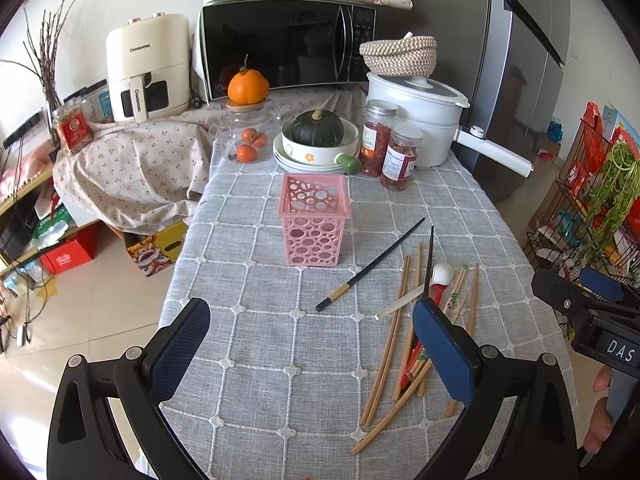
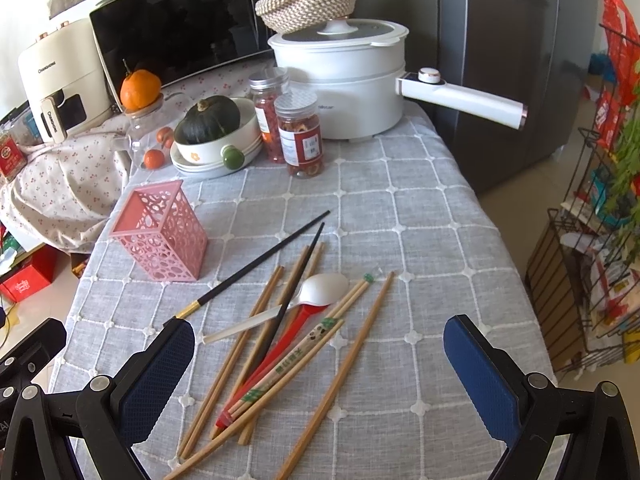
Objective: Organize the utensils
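Observation:
A pink perforated utensil basket (image 1: pixel 315 220) (image 2: pixel 162 231) stands upright and empty on the grey checked tablecloth. To its right lies a loose pile of bamboo chopsticks (image 1: pixel 390 344) (image 2: pixel 260 364), with a red-handled white spoon (image 1: pixel 440 276) (image 2: pixel 324 290) among them. One black chopstick (image 1: pixel 370 266) (image 2: pixel 256 262) lies apart toward the basket; a second black one (image 2: pixel 300 276) crosses the pile. My left gripper (image 1: pixel 312 350) hovers open, left of the pile. My right gripper (image 2: pixel 320 384) is open, straddling the near ends of the chopsticks.
At the table's back stand a bowl with a dark squash (image 1: pixel 317 130), two red-filled jars (image 1: pixel 400 158), a glass teapot with tangerines (image 1: pixel 248 136) and a white electric pot (image 2: pixel 344 80). A microwave (image 1: pixel 280 52) and air fryer sit behind. A wire rack (image 2: pixel 600 240) stands right.

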`<control>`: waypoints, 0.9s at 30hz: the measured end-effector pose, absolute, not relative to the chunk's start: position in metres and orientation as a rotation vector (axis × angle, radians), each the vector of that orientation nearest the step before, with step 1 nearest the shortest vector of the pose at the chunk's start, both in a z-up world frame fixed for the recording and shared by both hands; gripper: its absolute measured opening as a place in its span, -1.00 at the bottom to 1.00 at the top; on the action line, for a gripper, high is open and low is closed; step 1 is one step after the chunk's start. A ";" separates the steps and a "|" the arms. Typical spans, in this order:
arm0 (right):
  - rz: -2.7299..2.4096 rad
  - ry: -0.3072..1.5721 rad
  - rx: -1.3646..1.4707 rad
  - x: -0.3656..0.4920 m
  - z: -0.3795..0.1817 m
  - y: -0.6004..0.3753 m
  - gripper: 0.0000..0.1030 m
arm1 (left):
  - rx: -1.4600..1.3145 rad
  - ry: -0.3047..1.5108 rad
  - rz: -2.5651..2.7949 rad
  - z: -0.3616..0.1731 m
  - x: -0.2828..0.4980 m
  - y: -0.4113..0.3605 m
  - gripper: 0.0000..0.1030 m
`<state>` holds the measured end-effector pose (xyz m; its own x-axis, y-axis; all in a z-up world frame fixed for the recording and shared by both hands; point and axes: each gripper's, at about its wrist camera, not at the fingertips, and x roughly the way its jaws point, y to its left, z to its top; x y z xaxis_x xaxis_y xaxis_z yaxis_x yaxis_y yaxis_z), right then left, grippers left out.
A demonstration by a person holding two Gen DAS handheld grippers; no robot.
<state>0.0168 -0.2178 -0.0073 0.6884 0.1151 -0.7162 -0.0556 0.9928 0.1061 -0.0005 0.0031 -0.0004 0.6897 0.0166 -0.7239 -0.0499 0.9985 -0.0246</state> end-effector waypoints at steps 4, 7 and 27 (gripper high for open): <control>0.096 0.807 0.079 0.018 -0.006 -0.218 0.99 | -0.046 0.810 0.037 -0.001 -0.002 0.002 0.99; 0.097 0.806 0.077 0.017 -0.007 -0.217 0.99 | -0.047 0.811 0.034 -0.002 -0.002 0.003 0.99; 0.096 0.805 0.077 0.017 -0.006 -0.217 0.99 | -0.050 0.811 0.034 -0.004 -0.003 0.004 0.99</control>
